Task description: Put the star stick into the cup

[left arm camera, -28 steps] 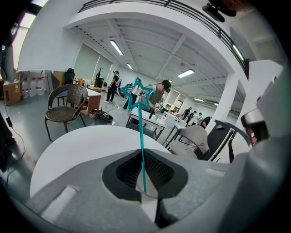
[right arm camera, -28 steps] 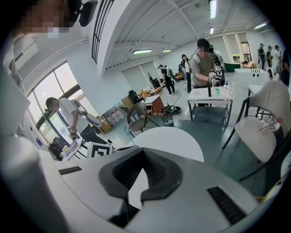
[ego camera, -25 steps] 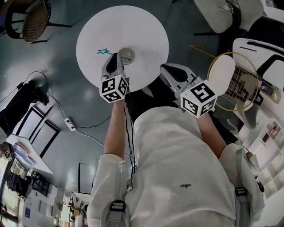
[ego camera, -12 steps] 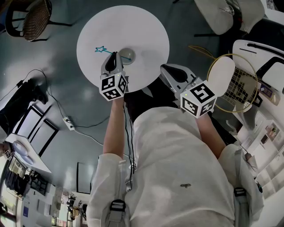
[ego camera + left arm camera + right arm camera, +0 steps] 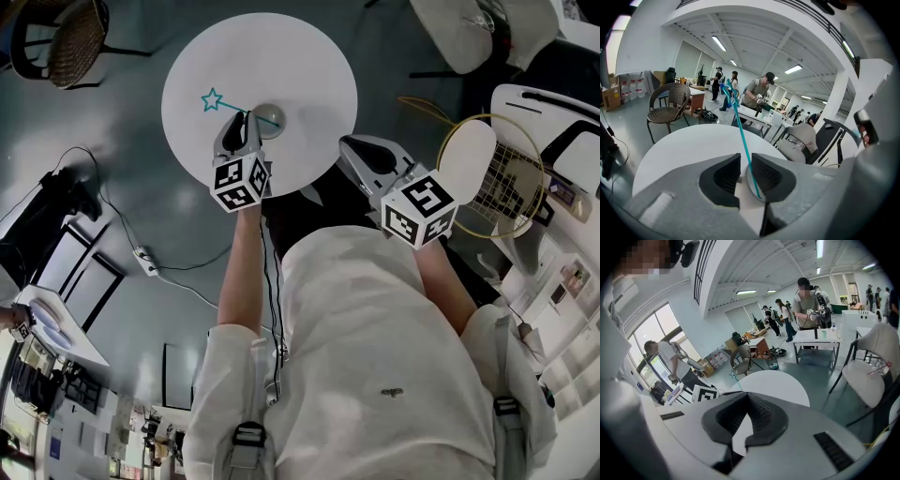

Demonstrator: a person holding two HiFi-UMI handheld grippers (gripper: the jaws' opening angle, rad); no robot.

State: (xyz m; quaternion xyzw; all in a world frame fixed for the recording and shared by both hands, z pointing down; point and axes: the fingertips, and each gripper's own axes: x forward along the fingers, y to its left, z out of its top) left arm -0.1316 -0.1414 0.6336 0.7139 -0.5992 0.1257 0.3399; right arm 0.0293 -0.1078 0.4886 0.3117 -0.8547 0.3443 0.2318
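Note:
A teal star stick (image 5: 225,105) is held over the round white table (image 5: 300,56), its star end pointing to the far left. Its lower end reaches the small pale cup (image 5: 270,114) standing mid-table. My left gripper (image 5: 242,124) is shut on the stick right beside the cup. In the left gripper view the stick (image 5: 738,123) rises steeply from between the jaws of the left gripper (image 5: 746,158), and its tip dips inside the cup's rim (image 5: 751,183). My right gripper (image 5: 351,146) hovers at the table's near right edge, shut and holding nothing; its closed tips (image 5: 749,398) point at the table (image 5: 776,385).
A wicker chair (image 5: 67,39) stands far left of the table and a white chair (image 5: 473,28) far right. A gold-rimmed racket (image 5: 495,174) lies to the right. A cable (image 5: 150,259) runs over the floor. Several people stand at desks (image 5: 757,93) behind.
The star end of the stick has risen and swung away to the far left, so the stick stands steeper by the cup. The right gripper has stayed put.

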